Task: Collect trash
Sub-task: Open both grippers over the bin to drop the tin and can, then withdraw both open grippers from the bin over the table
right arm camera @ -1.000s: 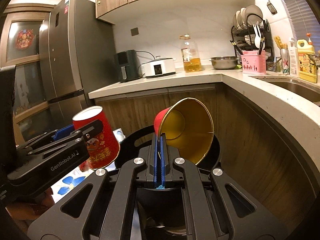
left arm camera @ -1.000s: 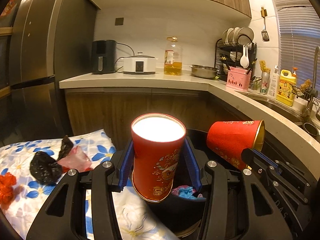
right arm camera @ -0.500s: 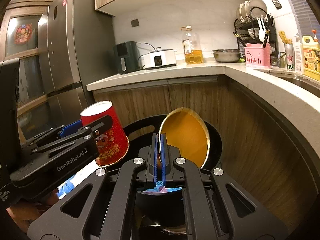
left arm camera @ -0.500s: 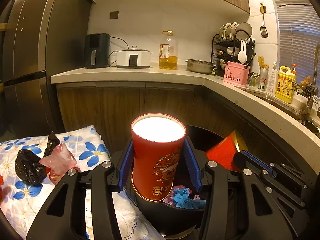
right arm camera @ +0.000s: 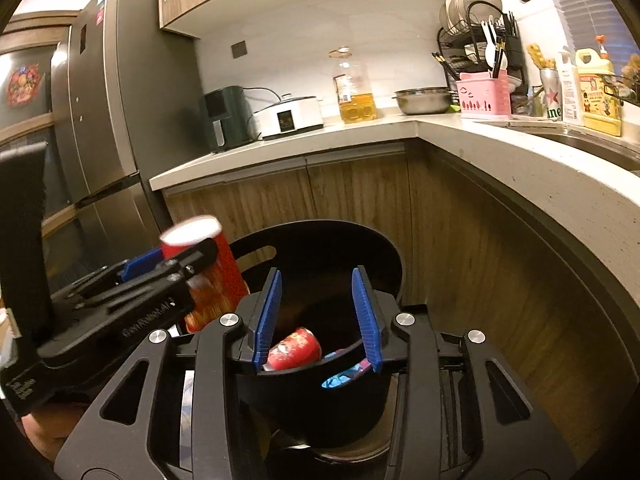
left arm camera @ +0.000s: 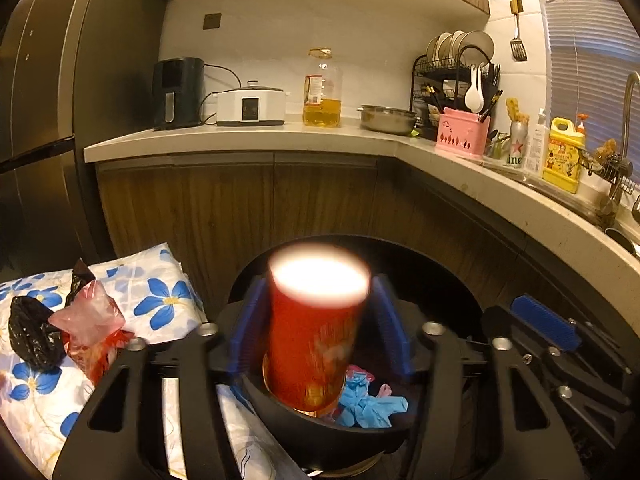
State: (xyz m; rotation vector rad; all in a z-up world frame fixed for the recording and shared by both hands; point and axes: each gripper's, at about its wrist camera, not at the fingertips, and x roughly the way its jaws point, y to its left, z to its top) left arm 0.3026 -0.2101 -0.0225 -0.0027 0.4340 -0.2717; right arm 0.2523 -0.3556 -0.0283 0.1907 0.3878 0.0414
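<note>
Red paper cup (left arm camera: 316, 332) blurs between my left fingers (left arm camera: 256, 320) — they're opening, pads clear of it, above the black bin (left arm camera: 436, 264). My right fingers (right arm camera: 364, 316) are opening too, empty — a second red cup (right arm camera: 294, 350) lies in the bin at six o'clock.

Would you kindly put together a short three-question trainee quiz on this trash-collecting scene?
1. True or false: a red cup already lies inside the black bin.
2. What sits between the left claw pads? A) red cup B) blue gloves C) black bag
3. Fill in: the pink bag and black bag lie on the ____ cloth.

Key: 1 true; 2 A; 3 flowered. Both claws' jaws are opening; nothing is between the right claw pads.
</note>
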